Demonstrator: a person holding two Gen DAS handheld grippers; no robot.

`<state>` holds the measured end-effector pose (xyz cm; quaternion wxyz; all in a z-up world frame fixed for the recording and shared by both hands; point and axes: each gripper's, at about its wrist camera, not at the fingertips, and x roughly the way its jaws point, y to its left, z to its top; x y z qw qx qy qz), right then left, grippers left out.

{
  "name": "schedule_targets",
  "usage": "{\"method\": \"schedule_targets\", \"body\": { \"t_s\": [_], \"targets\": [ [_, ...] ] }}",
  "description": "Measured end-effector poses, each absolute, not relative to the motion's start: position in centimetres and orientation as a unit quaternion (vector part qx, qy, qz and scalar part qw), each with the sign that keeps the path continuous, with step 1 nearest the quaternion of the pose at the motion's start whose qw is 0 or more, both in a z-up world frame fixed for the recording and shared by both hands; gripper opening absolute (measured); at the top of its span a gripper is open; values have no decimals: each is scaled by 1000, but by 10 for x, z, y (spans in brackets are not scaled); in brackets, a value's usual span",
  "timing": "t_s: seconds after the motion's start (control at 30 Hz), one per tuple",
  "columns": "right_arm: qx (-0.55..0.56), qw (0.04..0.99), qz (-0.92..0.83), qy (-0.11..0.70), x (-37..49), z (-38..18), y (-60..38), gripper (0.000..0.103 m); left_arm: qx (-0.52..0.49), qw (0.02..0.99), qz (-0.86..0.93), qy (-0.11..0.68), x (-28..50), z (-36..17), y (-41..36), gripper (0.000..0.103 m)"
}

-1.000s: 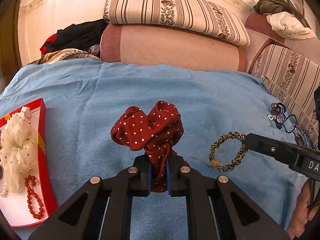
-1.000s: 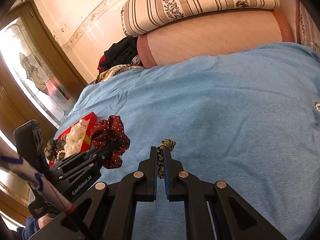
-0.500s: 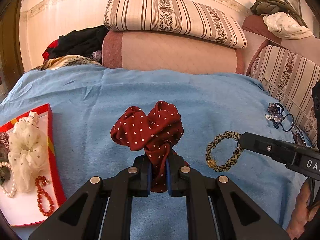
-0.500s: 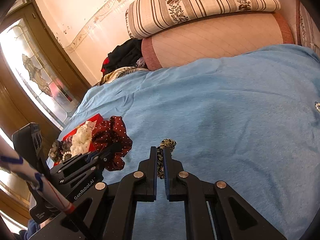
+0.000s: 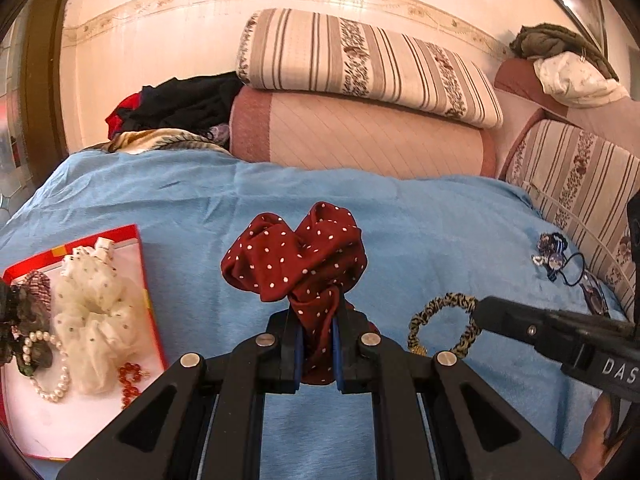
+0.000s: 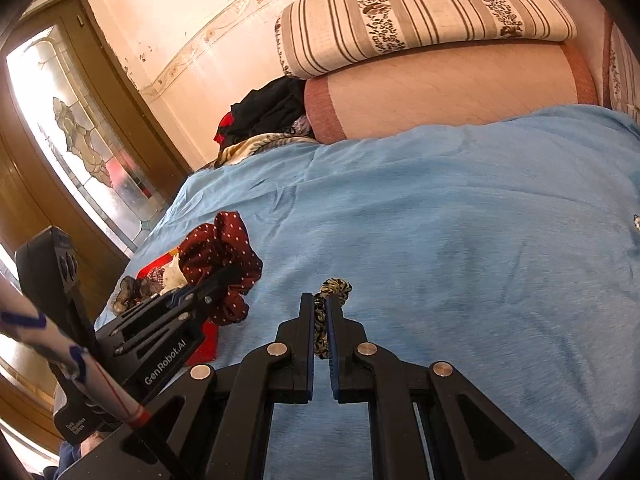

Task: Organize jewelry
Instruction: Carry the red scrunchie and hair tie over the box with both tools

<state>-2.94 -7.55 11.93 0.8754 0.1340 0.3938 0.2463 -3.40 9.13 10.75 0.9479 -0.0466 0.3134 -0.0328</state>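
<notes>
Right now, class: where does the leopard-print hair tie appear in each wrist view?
Left wrist view: leopard-print hair tie lower right, on the blue blanket, its right end pinched by the right tongs.
Right wrist view: bottom centre, edge-on between those tongs.
Shared landmark: the red polka-dot scrunchie.

— What is the dark red piece?
— A red polka-dot scrunchie, bunched into two puffed lobes, its lower fold pinched in the left claw and held up above the blue bedspread.
— And the spotted ring?
— A leopard-print hair tie with a small gold bead, one side pinched in the right claw.
— Where is the rest?
— In a red-rimmed box lid lying at the left on the bed: a cream scrunchie, a pearl strand beside it, red beads at its near edge, and a dark fabric piece at the far left.
— Anything on the right?
— A small tangle of dark blue hair ties rests on the bedspread near the striped cushion.
</notes>
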Motion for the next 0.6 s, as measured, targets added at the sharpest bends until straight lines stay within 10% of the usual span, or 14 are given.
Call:
{"method": "schedule_targets", "body": {
  "t_s": [0.6],
  "targets": [
    [83, 870, 286, 394, -39, 145, 19, 7, -107, 956, 9, 272, -62, 140, 176, 11]
  ]
}}
